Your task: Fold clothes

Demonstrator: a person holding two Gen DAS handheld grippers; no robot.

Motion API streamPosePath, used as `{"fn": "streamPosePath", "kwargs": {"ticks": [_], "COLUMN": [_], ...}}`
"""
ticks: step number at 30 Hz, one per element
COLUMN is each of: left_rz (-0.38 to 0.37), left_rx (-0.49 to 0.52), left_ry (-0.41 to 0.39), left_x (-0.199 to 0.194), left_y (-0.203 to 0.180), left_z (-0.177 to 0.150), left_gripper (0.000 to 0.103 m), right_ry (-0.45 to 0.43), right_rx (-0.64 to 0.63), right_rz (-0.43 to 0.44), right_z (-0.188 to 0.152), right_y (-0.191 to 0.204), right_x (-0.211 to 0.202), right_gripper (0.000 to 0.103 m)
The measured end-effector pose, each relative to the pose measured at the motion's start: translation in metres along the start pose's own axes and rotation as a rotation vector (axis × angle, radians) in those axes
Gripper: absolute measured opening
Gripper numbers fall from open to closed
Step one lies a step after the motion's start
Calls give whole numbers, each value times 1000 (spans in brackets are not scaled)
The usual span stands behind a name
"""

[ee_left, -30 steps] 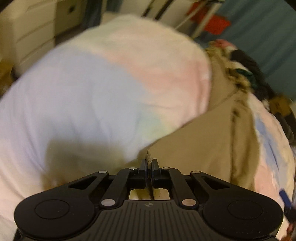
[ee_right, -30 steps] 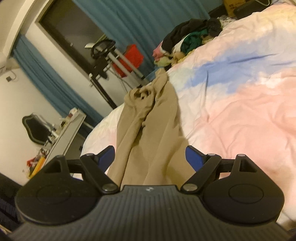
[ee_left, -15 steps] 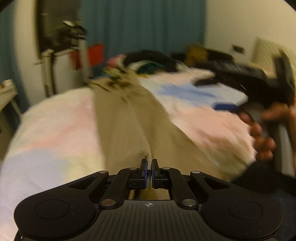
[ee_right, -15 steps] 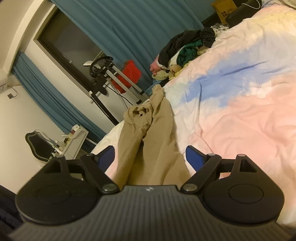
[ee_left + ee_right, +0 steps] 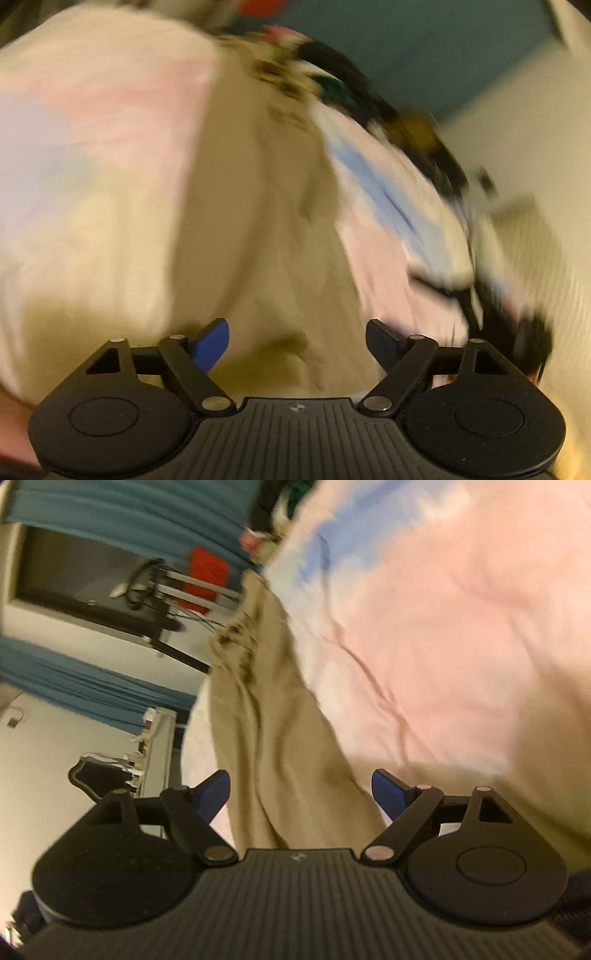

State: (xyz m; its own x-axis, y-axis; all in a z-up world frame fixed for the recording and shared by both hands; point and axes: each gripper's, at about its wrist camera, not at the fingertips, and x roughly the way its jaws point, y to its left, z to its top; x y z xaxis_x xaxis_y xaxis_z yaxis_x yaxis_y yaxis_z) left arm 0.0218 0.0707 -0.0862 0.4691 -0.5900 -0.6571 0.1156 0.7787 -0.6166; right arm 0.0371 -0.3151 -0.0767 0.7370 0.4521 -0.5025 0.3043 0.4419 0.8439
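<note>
Two grippers are hovering over one pair of tan trousers [image 5: 266, 229] that is lying lengthwise on a pastel pink-and-blue bedspread [image 5: 92, 110]. The left gripper [image 5: 297, 341] has just been opening; its blue pads [image 5: 212, 343] are now standing wide apart, with the near end of the trousers lying between and below them, ungripped. The right gripper [image 5: 300, 794] is likewise standing open, its fingers straddling the near end of the trousers [image 5: 280, 738] without pressing on the cloth. Both views are smearing with motion blur, so the far waistband and the pile of clothes [image 5: 332, 81] beyond it are hard to make out. Both grippers are pointing downward across the bedspread [image 5: 461, 627], the right view tilting so that the teal curtain [image 5: 122, 513] is running slantwise.
</note>
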Motion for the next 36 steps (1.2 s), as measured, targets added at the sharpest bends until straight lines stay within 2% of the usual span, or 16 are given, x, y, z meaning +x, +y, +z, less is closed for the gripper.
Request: {"fn": "streamPosePath", "kwargs": {"ticks": [3, 5, 7, 10, 12, 14, 18, 20, 22, 24, 27, 32, 36], "left_rz": [12, 20, 42, 64, 63, 55, 8, 29, 60, 84, 113, 102, 106], "left_rx": [-222, -357, -399, -333, -267, -235, -236, -226, -218, -214, -209, -155, -119], "left_ry": [16, 44, 95, 134, 153, 146, 123, 86, 61, 71, 129, 203, 221], "left_x": [6, 12, 24, 33, 35, 34, 23, 24, 22, 22, 26, 36, 39], "left_y": [42, 66, 74, 65, 56, 50, 49, 44, 44, 46, 49, 49, 43], "left_z": [7, 10, 12, 12, 11, 7, -2, -4, -7, -5, -5, -10, -8], "left_gripper": [84, 83, 83, 82, 81, 72, 59, 49, 49, 49, 57, 72, 71], "right_ry": [65, 93, 115, 155, 180, 200, 235, 250, 250, 250, 245, 265, 278], "right_rx": [8, -11, -35, -78, -102, -120, -121, -110, -139, -164, -184, -280, -309], "right_rz": [-33, -77, -113, -147, -157, -154, -117, -95, -79, -72, -130, -243, -259], "right_z": [-6, -10, -14, -18, -20, -24, -32, -33, -34, -35, -38, -50, -54], "right_y": [-2, 1, 3, 7, 9, 10, 10, 10, 14, 18, 19, 25, 28], "right_x": [11, 17, 21, 25, 25, 21, 13, 11, 8, 7, 9, 20, 21], "right_gripper": [85, 79, 76, 72, 59, 53, 51, 51, 51, 51, 52, 52, 53]}}
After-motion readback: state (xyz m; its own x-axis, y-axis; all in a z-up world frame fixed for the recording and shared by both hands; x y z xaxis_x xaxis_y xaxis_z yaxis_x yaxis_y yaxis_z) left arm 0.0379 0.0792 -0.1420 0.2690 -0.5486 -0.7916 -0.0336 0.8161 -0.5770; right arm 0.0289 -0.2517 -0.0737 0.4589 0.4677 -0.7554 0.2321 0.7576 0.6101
